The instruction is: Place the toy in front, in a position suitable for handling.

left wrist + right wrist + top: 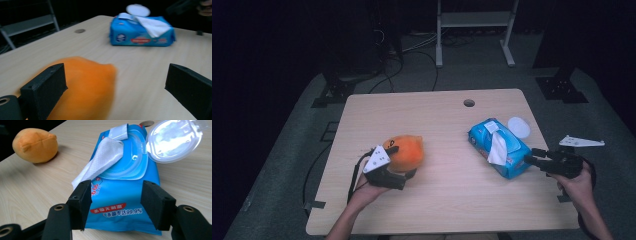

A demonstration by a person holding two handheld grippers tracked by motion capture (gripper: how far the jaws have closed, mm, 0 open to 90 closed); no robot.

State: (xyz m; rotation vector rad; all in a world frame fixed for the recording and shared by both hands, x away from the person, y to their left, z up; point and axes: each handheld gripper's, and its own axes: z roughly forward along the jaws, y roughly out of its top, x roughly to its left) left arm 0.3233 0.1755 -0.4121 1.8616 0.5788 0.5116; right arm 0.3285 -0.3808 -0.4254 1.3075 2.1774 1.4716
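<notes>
**Both grippers open, toy and wipes pack on the table**

The left gripper (398, 170) is seen at lower left of the high view, held by a hand entering from the bottom edge and pointed toward the upper right. Its jaws are spread wide; in the left gripper view the toy (82, 87) is seen against the left jaw, while the right jaw stands clear of it, so nothing is clamped.

The right gripper (532, 157) is held level at the right edge of the table (447, 200), aimed leftward at the pack (499, 147). Its jaws are set wide, and in the right gripper view the near end of the pack is seen between them without being pinched.

The toy is a soft, rounded orange plush with a stitched seam, placed left of centre. The pack is a glossy blue plastic pouch, right of centre, with its round clear lid (175, 138) flipped open and a white crinkled wipe (102, 161) drawn out of the opening.

A round hole (469, 103) is seen in the pale wood-grain top near the upper edge. A grey plate (582, 142) is seen beyond the right edge.
</notes>
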